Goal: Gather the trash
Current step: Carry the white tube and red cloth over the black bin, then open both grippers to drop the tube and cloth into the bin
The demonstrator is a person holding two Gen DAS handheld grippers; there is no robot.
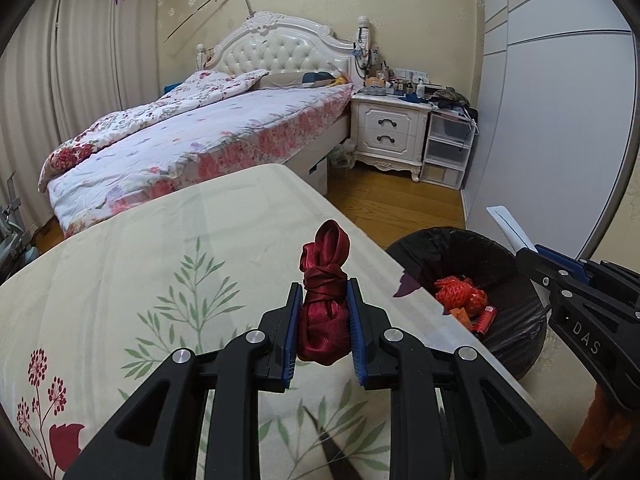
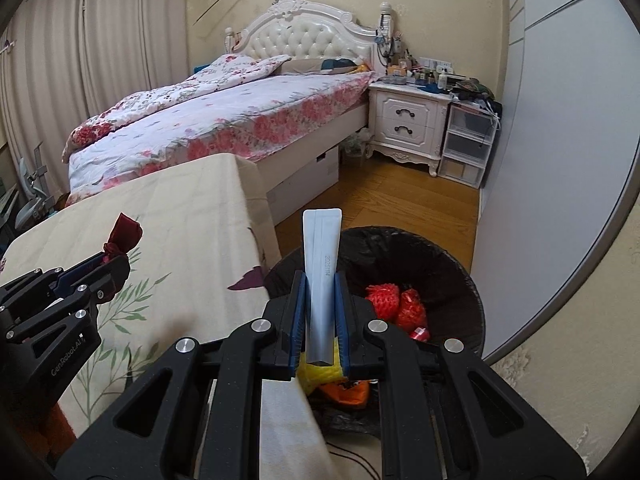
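Observation:
My left gripper [image 1: 323, 292] is shut on a knotted dark red cloth pouch [image 1: 324, 320] and holds it just above the table with the leaf-print cloth [image 1: 160, 280]. It also shows in the right wrist view [image 2: 124, 234]. My right gripper [image 2: 321, 280] is shut on a flat pale blue tube [image 2: 322, 272] and holds it over the black-lined trash bin [image 2: 452, 264]. The bin [image 1: 516, 344] stands on the floor by the table's right edge. Red mesh trash [image 1: 460, 294] lies inside it.
A bed with a floral cover [image 1: 208, 132] stands behind the table. A white nightstand [image 1: 390, 132] and clear drawers [image 1: 446, 148] stand at the back right. A grey wardrobe [image 1: 560, 120] runs along the right. Wood floor [image 1: 384, 204] lies between.

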